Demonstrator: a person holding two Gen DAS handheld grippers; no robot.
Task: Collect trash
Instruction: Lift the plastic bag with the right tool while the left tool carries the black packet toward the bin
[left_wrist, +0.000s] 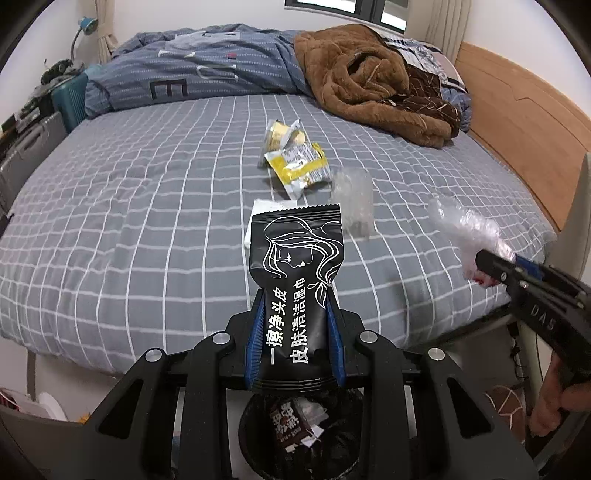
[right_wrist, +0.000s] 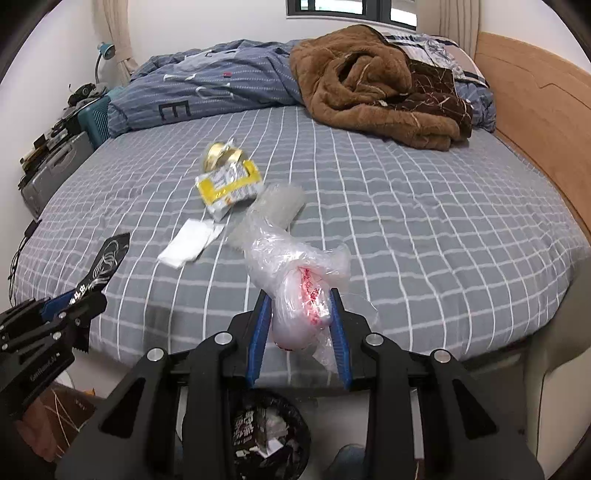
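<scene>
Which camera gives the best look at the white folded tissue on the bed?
The right wrist view: the white folded tissue lies fully exposed on the grey checked sheet. In the left wrist view the black wipe packet covers most of it, leaving only its edges visible.

bed: grey checked sheet | brown blanket beside blue duvet | wooden headboard

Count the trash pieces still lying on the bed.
4: two yellow wrappers mid-bed, a clear plastic piece beside them, a white tissue nearer the edge. More may hide under bedding.
</scene>
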